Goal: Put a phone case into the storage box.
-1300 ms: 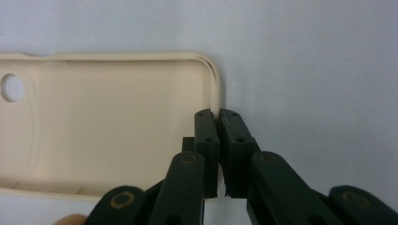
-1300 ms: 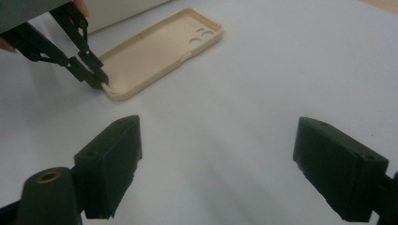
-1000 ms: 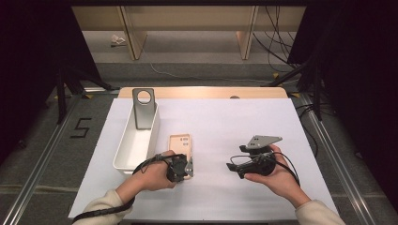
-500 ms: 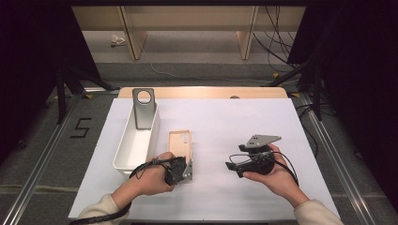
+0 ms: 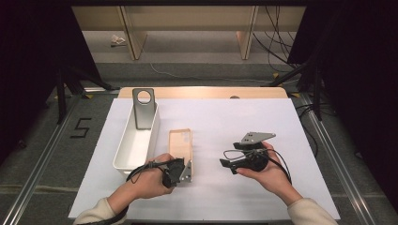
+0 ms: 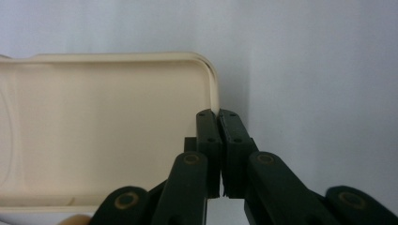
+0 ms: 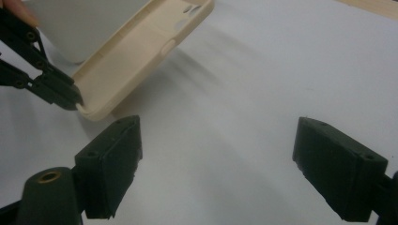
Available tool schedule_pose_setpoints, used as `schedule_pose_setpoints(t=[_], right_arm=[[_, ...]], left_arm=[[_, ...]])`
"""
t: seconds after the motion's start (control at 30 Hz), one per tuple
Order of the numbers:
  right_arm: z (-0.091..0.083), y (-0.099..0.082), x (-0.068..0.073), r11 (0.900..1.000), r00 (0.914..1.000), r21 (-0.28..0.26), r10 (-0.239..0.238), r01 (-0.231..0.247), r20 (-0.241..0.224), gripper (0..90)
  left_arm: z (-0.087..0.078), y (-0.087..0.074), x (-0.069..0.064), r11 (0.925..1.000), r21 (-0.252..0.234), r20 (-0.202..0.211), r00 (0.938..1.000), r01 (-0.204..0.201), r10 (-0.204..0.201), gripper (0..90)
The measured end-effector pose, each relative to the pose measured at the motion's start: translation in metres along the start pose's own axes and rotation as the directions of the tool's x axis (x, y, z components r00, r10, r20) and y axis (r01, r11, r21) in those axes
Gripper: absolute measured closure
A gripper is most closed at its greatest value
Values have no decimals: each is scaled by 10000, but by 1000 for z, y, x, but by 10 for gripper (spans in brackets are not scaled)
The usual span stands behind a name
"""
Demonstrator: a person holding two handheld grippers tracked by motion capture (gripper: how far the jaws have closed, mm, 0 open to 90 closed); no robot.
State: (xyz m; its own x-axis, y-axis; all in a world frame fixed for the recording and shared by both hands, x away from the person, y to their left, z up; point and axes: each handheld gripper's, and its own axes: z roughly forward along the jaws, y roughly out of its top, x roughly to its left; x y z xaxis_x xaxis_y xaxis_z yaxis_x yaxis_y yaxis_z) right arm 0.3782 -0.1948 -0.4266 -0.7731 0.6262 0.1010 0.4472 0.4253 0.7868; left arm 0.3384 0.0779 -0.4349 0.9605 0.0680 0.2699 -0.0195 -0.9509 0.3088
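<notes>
Jaws of the left gripper (image 6: pixel 219 123) clench only the phone case (image 6: pixel 105 126) rim; right gripper (image 7: pixel 218 159) stands released. Thin corner grip risks slippage or twisting.

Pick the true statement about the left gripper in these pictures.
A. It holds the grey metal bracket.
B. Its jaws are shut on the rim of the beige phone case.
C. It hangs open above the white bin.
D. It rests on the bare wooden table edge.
B: in the left gripper view the left gripper has its jaws pinched together on the corner rim of the beige phone case.
</notes>
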Motion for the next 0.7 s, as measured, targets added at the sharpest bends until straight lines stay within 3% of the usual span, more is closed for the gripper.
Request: schedule_pose_setpoints(t=[0.27, 0.7], right_arm=[[18, 15, -1, 9982, 9984, -319, 510, -517, -235, 174], [59, 37, 6, 9950, 9923, -63, 989, -997, -750, 227]], left_arm=[[-4, 6, -6, 9995, -207, 6, 9997, -237, 237, 878], [-9, 21, -16, 9963, -397, 24, 9971, -760, 762, 879]])
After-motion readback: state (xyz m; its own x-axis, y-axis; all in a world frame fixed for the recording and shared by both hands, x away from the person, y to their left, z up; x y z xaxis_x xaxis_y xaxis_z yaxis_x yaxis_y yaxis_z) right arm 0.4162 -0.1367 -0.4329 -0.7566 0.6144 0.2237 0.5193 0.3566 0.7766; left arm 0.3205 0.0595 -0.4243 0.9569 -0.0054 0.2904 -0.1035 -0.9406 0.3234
